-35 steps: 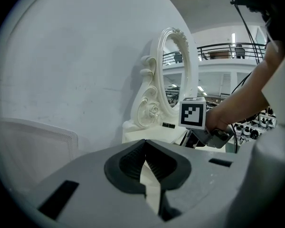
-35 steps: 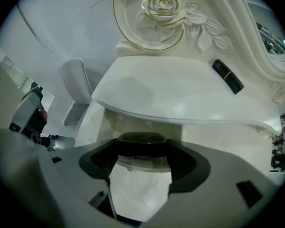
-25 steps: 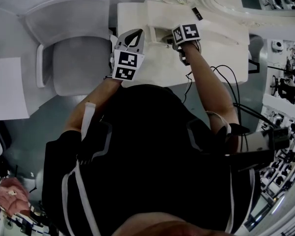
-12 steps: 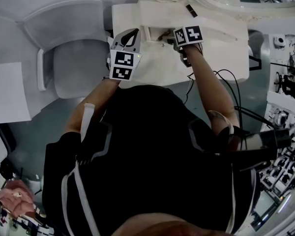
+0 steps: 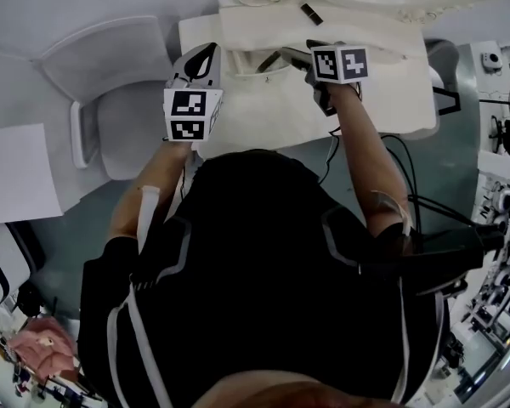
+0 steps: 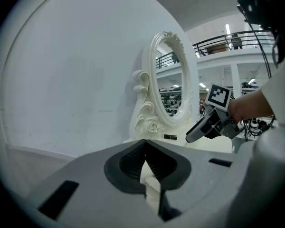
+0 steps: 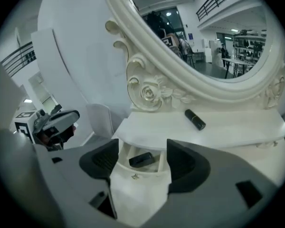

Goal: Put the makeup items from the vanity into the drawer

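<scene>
The white vanity (image 5: 382, 75) has its small drawer (image 5: 257, 68) pulled out. A flat black makeup case (image 7: 141, 159) lies inside the drawer (image 7: 135, 186). A black lipstick (image 7: 195, 119) lies on the shelf under the mirror, also visible from above as the lipstick (image 5: 310, 13). My right gripper (image 7: 143, 152) hovers just in front of the drawer, jaws wide apart and closing, with nothing pinched. My left gripper (image 6: 145, 159) is shut and empty, held left of the drawer as the left gripper (image 5: 204, 56). The right gripper (image 5: 299, 55) points at the drawer from the right.
An ornate oval mirror (image 7: 204, 32) rises behind the shelf. A grey chair (image 5: 110, 100) stands left of the vanity, with a white panel (image 5: 13, 172) further left. Cables (image 5: 399, 155) hang by the person's right arm.
The right gripper has drawn back slightly from the drawer opening. The left gripper has drifted left and away from the vanity edge. The head view has shifted.
</scene>
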Available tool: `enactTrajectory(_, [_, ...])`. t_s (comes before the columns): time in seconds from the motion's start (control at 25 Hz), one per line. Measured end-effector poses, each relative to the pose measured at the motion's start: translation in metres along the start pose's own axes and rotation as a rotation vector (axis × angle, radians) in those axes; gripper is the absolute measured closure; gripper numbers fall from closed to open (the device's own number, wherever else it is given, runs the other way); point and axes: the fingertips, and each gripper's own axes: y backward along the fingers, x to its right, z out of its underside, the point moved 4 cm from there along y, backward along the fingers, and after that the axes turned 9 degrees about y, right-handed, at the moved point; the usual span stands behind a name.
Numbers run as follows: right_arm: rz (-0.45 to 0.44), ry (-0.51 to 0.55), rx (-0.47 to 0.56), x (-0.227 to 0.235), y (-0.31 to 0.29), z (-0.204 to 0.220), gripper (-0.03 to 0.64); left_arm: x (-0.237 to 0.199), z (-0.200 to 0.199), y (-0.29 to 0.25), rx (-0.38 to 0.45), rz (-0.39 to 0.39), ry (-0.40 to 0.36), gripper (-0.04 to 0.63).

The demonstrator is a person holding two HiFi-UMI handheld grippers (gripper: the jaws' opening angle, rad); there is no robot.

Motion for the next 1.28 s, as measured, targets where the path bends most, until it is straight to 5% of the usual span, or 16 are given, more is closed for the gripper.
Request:
enactTrajectory(0.4, [-0.042, 0.164, 0.401, -0.004, 0.086, -0.061, 0.387, 0.012, -0.058, 0.023, 0.102, -0.002, 0.063, 0.592])
enactTrajectory(0.68, [-0.022, 0.231, 0.596, -0.010, 0.145, -0.091, 0.493, 0.028, -0.084, 0.038, 0.138, -0.025, -0.012, 0.592])
enactTrajectory(0.92, [0.052, 0.259, 0.669, -0.001, 0.178, -0.106, 0.585, 0.034, -0.103, 0.048, 0.199, -0.019, 0.023, 0.592])
enactTrajectory(1.28, [0.093, 0.343, 0.664, -0.002, 0.191, -0.111, 0.612, 0.043, -0.137, 0.053, 0.220, -0.026, 0.002, 0.592])
